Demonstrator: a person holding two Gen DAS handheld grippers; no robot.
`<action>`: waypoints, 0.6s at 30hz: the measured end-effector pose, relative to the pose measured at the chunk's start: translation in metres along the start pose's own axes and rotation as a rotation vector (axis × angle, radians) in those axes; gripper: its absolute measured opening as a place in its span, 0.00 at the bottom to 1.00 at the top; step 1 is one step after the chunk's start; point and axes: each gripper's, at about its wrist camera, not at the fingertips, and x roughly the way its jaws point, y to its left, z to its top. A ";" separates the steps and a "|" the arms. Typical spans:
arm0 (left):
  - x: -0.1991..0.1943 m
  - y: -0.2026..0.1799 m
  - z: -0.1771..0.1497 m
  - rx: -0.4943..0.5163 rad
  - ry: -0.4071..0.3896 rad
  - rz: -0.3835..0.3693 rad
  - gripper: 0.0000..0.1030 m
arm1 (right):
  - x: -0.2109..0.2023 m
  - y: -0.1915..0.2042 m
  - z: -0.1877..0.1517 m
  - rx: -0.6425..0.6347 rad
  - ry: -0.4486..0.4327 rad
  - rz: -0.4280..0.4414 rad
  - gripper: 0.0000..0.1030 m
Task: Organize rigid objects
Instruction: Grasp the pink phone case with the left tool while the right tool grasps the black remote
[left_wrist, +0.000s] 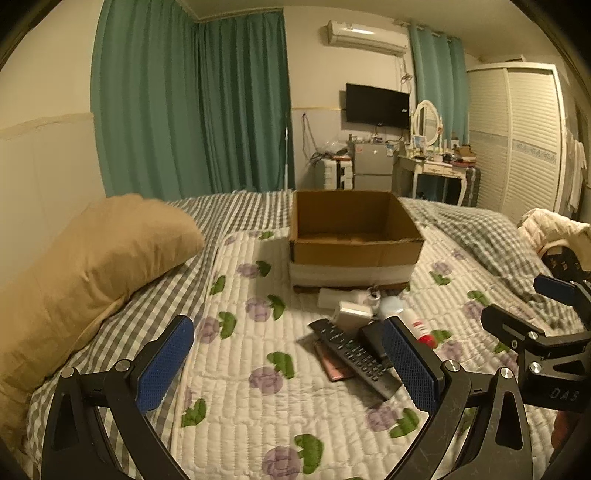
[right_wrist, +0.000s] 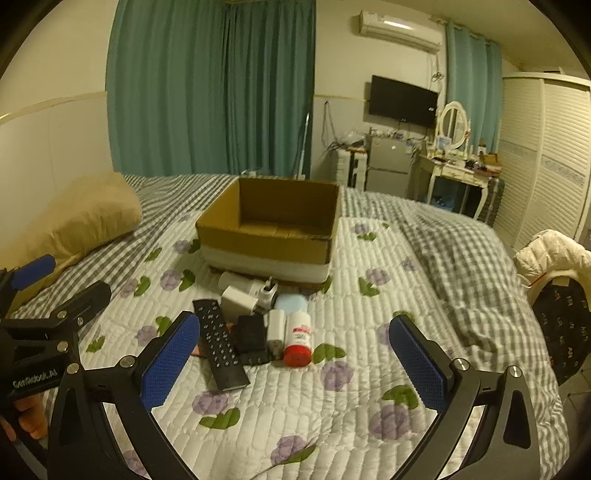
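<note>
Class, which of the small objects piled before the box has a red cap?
The white bottle lying at the pile's right edge; the remote beside it is black.

The cardboard box (right_wrist: 269, 236) is brown with a white band along its base. It sits on a white quilt (right_wrist: 351, 387) printed with purple flowers and green leaves, laid over a grey-and-white checked sheet (left_wrist: 236, 210). The pillow (left_wrist: 96, 258) is tan. The remote control (right_wrist: 219, 345) is black with pale buttons. One bottle (right_wrist: 298, 341) is white with a red cap. The curtains (right_wrist: 210, 88) are teal. Both the left claw (left_wrist: 291, 362) and the right claw (right_wrist: 295, 363) carry blue dotted pads on black frames.
</note>
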 end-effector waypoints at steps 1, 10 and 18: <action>0.005 0.005 -0.003 -0.002 0.012 0.007 1.00 | 0.006 0.002 -0.003 -0.005 0.019 0.013 1.00; 0.051 0.029 -0.039 0.036 0.129 0.064 1.00 | 0.088 0.043 -0.032 -0.050 0.257 0.194 0.89; 0.085 0.044 -0.053 0.018 0.190 0.056 1.00 | 0.149 0.085 -0.045 -0.182 0.345 0.227 0.57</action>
